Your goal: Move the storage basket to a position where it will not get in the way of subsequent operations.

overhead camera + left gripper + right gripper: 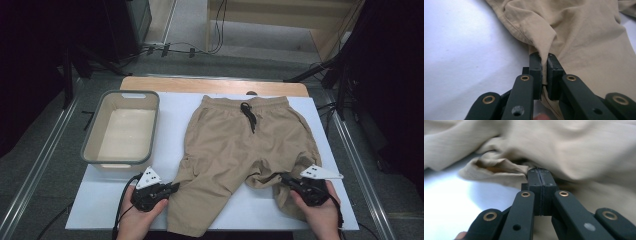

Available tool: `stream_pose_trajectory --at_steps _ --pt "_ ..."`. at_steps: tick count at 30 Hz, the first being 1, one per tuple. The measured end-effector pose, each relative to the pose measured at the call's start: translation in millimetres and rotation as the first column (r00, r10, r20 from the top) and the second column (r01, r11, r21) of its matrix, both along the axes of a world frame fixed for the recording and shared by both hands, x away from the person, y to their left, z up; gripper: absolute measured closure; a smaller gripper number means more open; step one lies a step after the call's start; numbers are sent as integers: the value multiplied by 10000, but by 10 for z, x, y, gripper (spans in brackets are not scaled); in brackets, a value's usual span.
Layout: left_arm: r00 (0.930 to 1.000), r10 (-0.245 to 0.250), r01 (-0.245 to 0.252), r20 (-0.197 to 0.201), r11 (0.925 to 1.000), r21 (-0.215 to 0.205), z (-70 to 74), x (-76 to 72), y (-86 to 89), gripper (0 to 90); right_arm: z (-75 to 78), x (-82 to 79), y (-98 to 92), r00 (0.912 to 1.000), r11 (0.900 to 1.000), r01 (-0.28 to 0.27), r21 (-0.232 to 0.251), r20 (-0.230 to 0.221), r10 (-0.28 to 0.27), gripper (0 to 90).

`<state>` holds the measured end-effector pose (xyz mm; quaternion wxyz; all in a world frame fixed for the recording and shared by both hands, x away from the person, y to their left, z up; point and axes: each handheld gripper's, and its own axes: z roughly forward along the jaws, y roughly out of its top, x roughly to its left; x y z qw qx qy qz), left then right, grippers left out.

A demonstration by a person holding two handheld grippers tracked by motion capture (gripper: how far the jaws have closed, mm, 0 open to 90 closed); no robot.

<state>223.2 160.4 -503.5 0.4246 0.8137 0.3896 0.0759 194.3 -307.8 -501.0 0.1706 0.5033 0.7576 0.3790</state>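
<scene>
Fingers of the left gripper (544,65) pinch a fold of the tan shorts (240,150) on the table (170,117); the right gripper (540,176) is closed, its grip on cloth unclear.

White tabletop (175,107) here, a wooden strip along its far edge; tan shorts (235,150) lie spread across the middle, grey-rimmed basin (120,127) sits just left of them.

From above, your white table (210,125) is evenly lit while the surroundings sink into darkness. In the left gripper view glare whitens the tabletop (top left especially). The right gripper view smears the tan shorts (579,152) with motion blur.
</scene>
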Motion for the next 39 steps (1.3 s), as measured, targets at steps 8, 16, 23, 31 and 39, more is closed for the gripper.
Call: stream_pose_trajectory --at_steps 8,16,23,31,39 --pt "9995 313 -312 50 9995 -108 -4 35 58 785 -11 -27 -553 9764 9763 2158 157 37 -2158 869" --pt "9927 -38 114 1202 9979 -632 250 -175 -59 419 203 -98 -285 9779 9899 957 1043 1759 -1131 604" --pt "9859 -1129 1219 1236 9902 -679 305 -373 -414 397 291 -154 208 9727 9925 -612 1057 2292 356 603" --pt "9659 -2488 2492 716 9685 47 156 -518 -814 340 95 -54 624 9738 9859 -1589 517 1727 1479 556" --pt "9420 -3324 3278 469 9409 854 11 -577 -979 304 -143 113 674 9895 9936 -1124 -126 897 1131 344"
